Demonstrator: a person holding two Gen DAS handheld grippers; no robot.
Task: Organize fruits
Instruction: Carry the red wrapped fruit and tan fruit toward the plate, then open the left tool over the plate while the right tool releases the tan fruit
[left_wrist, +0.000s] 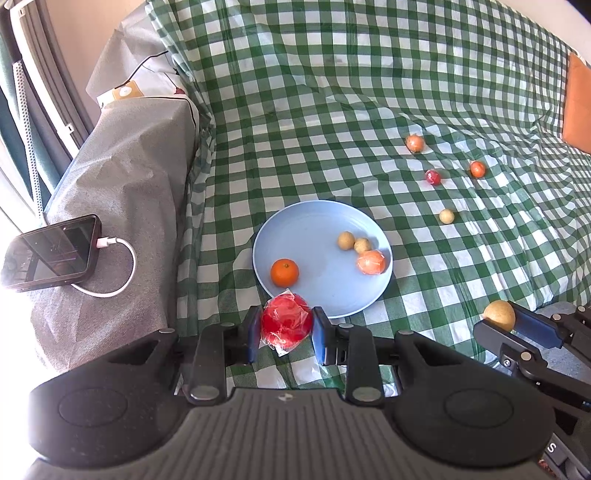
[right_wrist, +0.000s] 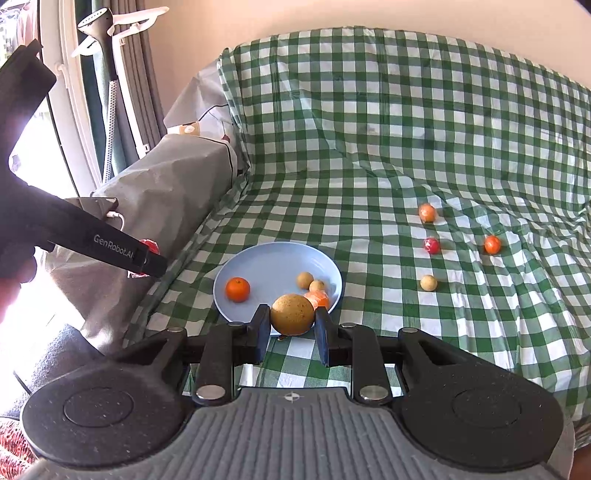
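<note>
Nearby, red fruit (left_wrist: 286, 325) overlapping plate (left_wrist: 321, 306) rim

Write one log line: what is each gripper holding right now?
left gripper: shut on red fruit | right gripper: shut on tan fruit | blue plate: four fruits
</note>
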